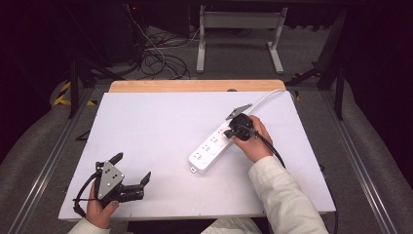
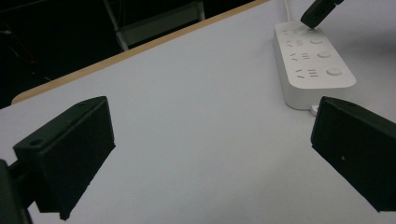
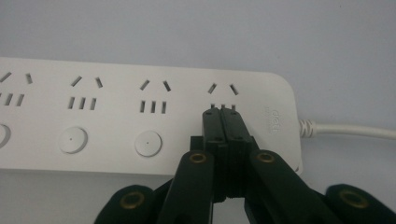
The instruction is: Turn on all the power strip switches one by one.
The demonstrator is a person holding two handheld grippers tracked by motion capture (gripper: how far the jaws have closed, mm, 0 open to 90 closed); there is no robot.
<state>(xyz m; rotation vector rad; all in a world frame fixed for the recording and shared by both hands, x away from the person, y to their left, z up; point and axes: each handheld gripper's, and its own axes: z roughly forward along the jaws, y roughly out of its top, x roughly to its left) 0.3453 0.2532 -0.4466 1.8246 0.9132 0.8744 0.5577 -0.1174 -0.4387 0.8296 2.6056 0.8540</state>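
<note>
A white power strip (image 1: 210,148) with several socket groups and round buttons lies slantwise on the white table (image 1: 156,126). Its cord (image 1: 265,97) runs off toward the far edge. My right gripper (image 1: 229,132) is shut with nothing between its jaws. In the right gripper view its joined tips (image 3: 223,112) touch the top of the strip (image 3: 116,116) at the socket group nearest the cord (image 3: 355,130), hiding the spot beneath them. My left gripper (image 1: 131,167) rests open near the front left corner. In the left gripper view the strip (image 2: 308,70) lies far ahead of the wide-spread left gripper (image 2: 210,140).
A wooden strip (image 1: 195,86) borders the table's far edge. Beyond it, tangled cables (image 1: 156,58) and a white metal frame (image 1: 238,29) sit on the floor. A black cable (image 1: 272,148) trails from the right gripper over the sleeve.
</note>
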